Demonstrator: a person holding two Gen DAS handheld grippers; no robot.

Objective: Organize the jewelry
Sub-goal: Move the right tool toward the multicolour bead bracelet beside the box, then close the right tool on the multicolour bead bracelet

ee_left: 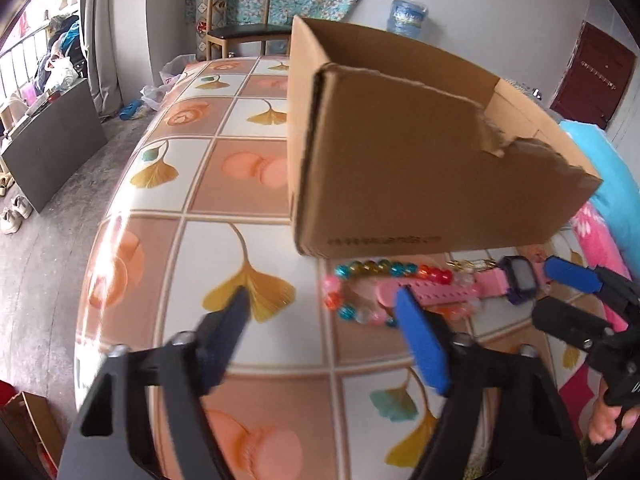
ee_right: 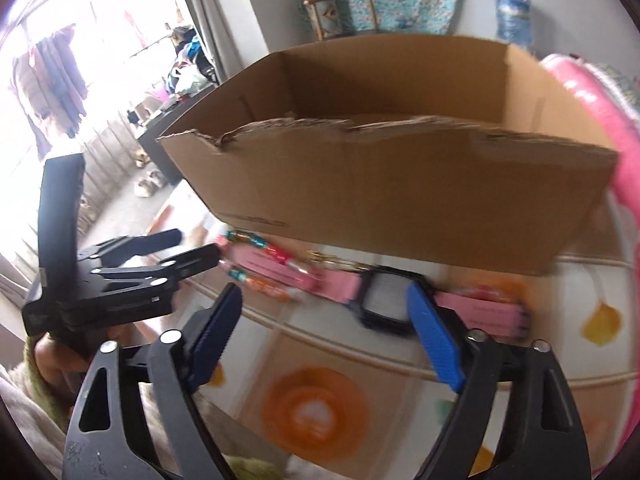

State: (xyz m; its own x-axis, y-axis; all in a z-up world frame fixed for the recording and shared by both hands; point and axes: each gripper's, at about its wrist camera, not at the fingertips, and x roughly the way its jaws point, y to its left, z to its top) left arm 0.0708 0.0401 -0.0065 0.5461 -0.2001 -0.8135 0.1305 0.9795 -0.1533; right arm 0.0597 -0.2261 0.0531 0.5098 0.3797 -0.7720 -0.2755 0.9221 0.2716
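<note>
A pink watch with a dark square face lies on the patterned tablecloth just in front of an open cardboard box. A bracelet of coloured beads loops around the watch's strap, and a gold chain lies against the box. My left gripper is open above the cloth, its right pad over the strap end. In the right wrist view my right gripper is open with the watch face just inside its right pad. The box stands behind it. Each gripper shows in the other's view: right gripper, left gripper.
The table's left edge drops to a concrete floor with shoes and a dark board. A wooden chair and a water jug stand behind the table. Pink and blue bedding lies to the right of the box.
</note>
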